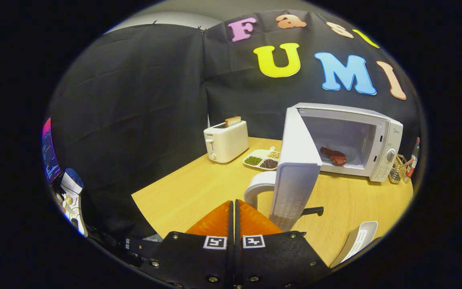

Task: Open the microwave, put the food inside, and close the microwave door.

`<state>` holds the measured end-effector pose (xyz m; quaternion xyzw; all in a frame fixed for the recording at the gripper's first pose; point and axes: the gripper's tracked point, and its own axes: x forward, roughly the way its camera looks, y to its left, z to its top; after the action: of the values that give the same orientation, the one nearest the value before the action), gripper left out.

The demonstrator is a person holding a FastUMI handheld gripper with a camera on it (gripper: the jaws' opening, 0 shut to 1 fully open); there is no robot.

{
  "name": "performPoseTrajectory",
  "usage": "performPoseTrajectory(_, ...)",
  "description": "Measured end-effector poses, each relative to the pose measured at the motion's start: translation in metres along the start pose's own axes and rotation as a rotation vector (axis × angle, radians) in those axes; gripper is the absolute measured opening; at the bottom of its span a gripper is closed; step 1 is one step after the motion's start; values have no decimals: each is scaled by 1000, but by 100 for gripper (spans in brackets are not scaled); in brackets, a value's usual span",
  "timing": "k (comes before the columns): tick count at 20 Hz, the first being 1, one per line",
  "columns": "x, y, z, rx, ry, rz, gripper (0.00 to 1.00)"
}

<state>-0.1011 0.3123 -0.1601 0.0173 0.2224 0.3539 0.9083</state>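
A white microwave point(379, 136) stands at the far right of the wooden table point(199, 188), its door point(297, 168) swung open toward me. A reddish-brown piece of food point(334, 155) lies inside the cavity. My gripper point(233, 204) is shut with nothing between its fingers, which meet just left of the door's outer edge and well short of the microwave.
A white toaster point(225, 141) with a slice of bread stands at the back of the table. Beside it lies a divided tray point(261, 159) of beans and grains. A white curved object point(257, 190) sits behind the door. A small rack point(397, 170) stands right of the microwave.
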Motion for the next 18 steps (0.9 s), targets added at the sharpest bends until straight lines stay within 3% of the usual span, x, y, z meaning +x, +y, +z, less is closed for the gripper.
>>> performPoseTrajectory(4,-4,-19,-1,22,4,-9,1)
performPoseTrajectory(18,-15,-187,30,130,-33,-268,0)
